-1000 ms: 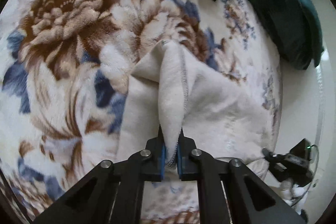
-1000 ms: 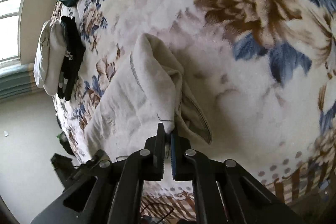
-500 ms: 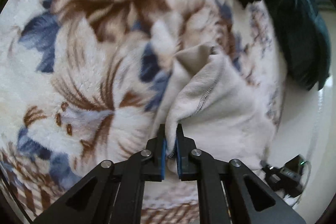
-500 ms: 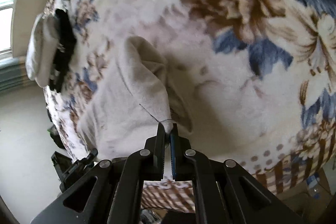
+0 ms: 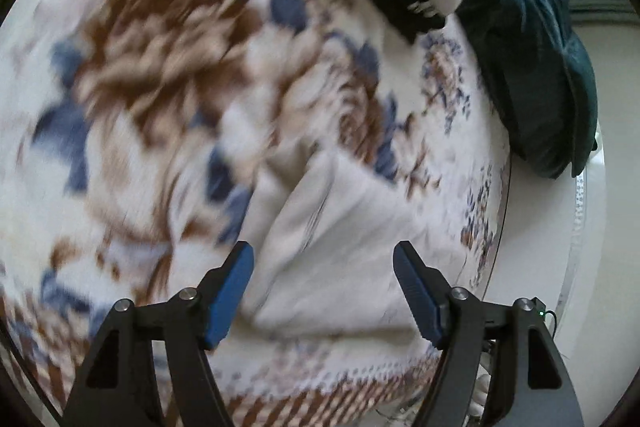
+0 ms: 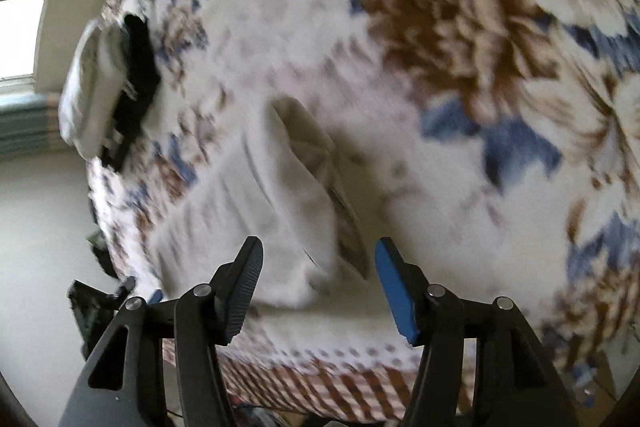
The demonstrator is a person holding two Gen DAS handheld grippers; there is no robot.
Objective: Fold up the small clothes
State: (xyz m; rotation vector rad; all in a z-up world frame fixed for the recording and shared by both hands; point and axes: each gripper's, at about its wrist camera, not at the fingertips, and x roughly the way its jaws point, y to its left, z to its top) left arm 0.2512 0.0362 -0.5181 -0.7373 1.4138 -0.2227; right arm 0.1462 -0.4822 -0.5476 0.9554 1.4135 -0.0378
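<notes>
I see the cream garment (image 5: 340,247) lying loosely folded near the edge of the floral fleece blanket (image 5: 160,67), free of both tools. My left gripper (image 5: 323,287) and right gripper (image 6: 318,283) hang above it, jaws spread wide, holding nothing. Farther along the blanket sits a stack of folded white and black clothes (image 6: 104,99), a dark green cushion (image 5: 540,75) beside it. A bright window (image 6: 24,3) is beyond; both views are motion-blurred.

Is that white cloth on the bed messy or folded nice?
A bit messy. The white cloth lies on the flowery blanket with one flap bunched and sticking up along its right side, not flat. Both grippers' jaws are open, off it.
</notes>
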